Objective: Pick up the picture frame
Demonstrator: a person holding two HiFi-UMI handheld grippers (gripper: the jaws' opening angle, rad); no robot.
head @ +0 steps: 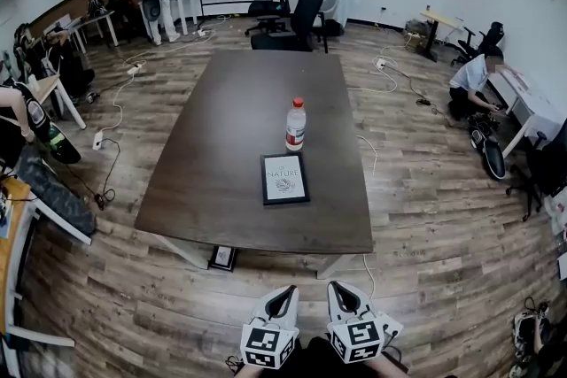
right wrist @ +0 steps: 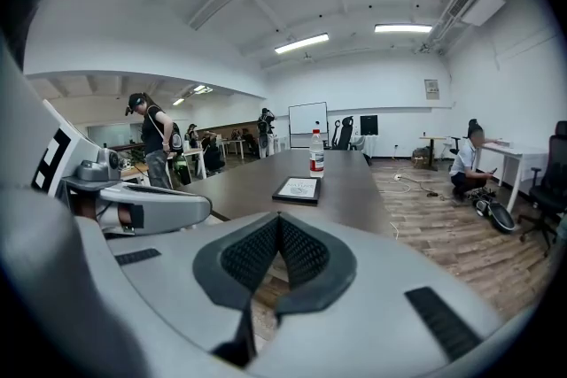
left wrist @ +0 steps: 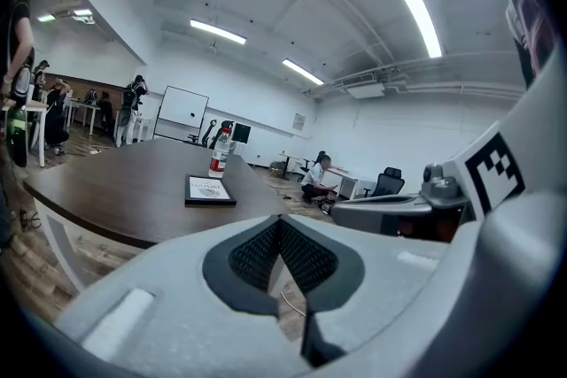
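Observation:
A black picture frame (head: pixel 285 179) with a white print lies flat near the front edge of the long dark table (head: pixel 230 119). The same picture frame (left wrist: pixel 209 190) shows ahead in the left gripper view, and the picture frame (right wrist: pixel 298 189) ahead in the right gripper view. My left gripper (head: pixel 281 304) and right gripper (head: pixel 344 299) are side by side over the floor, short of the table's front edge and apart from the frame. Both are shut with nothing between their jaws. In their own views the left gripper (left wrist: pixel 280 222) and right gripper (right wrist: pixel 279 222) point toward the table.
A plastic water bottle (head: pixel 295 125) with a red cap stands just behind the frame. A small framed object (head: pixel 222 257) lies on the floor under the table's front edge. Office chairs (head: pixel 297 18) stand at the far end; cables cross the wood floor. A person (head: pixel 471 84) crouches at right.

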